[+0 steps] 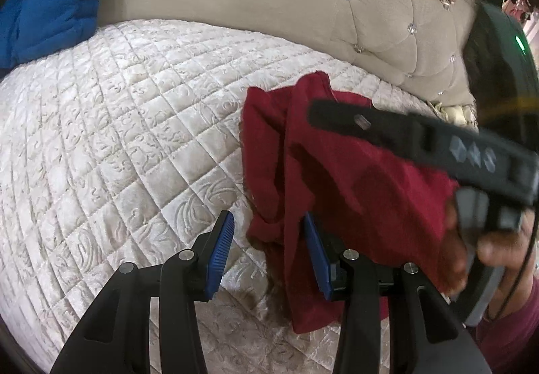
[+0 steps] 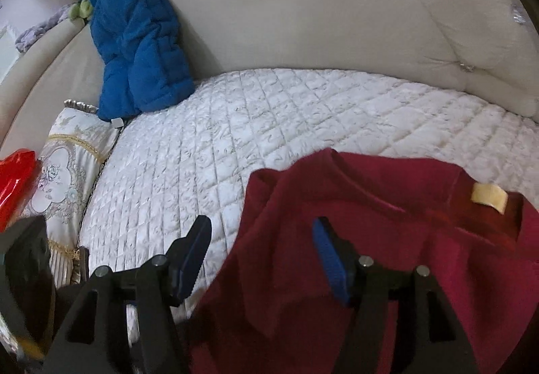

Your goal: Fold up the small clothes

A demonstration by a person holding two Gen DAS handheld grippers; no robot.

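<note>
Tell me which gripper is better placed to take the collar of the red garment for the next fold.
Probably the right gripper: its jaws stand open over the red garment, with the collar label just ahead. The left gripper sits at the garment's far edge.

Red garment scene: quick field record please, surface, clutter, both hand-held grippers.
garment: red garment, crumpled, tan label at the neckline showing
surface: white quilted cover on a tufted beige sofa
left hand-held gripper: jaws apart, garment edge hanging by its right finger, not pinched
right hand-held gripper: jaws apart, over the garment's left edge, nothing clamped
clutter: blue padded jacket against the backrest, patterned cushion at the left
fold state: not folded yet
</note>
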